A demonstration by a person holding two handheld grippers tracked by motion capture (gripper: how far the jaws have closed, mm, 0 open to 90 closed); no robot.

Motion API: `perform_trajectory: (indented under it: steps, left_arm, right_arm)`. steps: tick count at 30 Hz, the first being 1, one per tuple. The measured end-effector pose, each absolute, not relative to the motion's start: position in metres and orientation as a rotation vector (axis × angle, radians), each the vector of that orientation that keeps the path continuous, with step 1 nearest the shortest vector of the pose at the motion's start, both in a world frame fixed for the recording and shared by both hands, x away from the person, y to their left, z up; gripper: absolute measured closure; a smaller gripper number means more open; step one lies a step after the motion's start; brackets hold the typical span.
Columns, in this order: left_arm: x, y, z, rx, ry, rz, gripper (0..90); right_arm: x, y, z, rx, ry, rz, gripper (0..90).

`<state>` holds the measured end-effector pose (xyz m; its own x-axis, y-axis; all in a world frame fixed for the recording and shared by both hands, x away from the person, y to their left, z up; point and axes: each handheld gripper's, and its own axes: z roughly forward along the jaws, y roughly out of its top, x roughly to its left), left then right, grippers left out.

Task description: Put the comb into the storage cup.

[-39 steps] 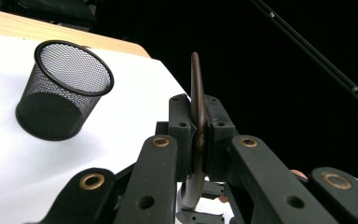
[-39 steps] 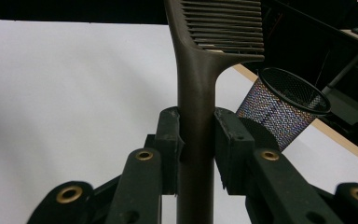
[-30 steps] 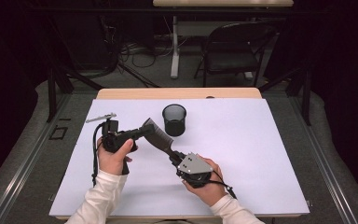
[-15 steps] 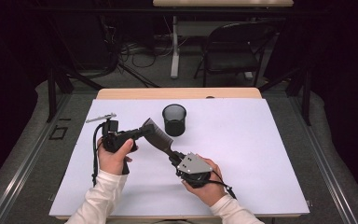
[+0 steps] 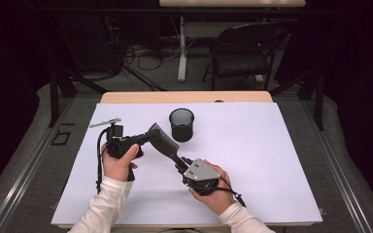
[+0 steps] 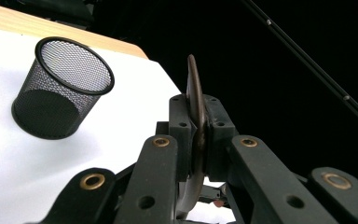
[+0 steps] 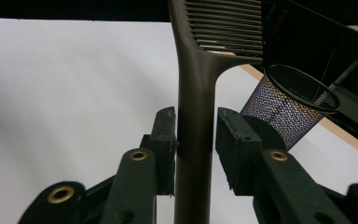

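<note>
Comb [image 5: 164,143] clamped in left claw [image 6: 197,140], right claw [image 7: 196,140] seemingly loosened

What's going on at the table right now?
A person is passing a dark comb between two grippers above the white table. The left gripper is clamped on the comb's toothed end. The right gripper brackets the handle, its jaws slightly apart. A black mesh cup stands upright just beyond.
</note>
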<state>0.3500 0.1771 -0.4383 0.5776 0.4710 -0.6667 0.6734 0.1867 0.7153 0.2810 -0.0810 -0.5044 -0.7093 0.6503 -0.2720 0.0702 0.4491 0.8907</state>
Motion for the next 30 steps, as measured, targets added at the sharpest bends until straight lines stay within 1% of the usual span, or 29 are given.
perform_trajectory:
  steps: [4, 14, 22, 30]
  left_arm:
    - [0.35, 0.178, -0.439, 1.449, 1.044, -0.184, 84.7]
    - [0.351, 0.18, -0.441, 1.424, 1.059, -0.169, 84.7]
    - [0.35, 0.186, -0.442, 1.378, 1.063, -0.123, 84.7]
    - [0.35, 0.191, -0.443, 1.354, 1.063, -0.067, 84.6]
  right_arm:
    - [0.281, -0.081, -0.505, 0.602, 2.107, 1.254, 66.8]
    - [0.283, -0.081, -0.505, 0.61, 2.103, 1.254, 57.0]
    - [0.285, -0.082, -0.505, 0.615, 2.101, 1.25, 51.0]
    - [0.29, -0.084, -0.505, 0.643, 2.107, 1.243, 50.9]
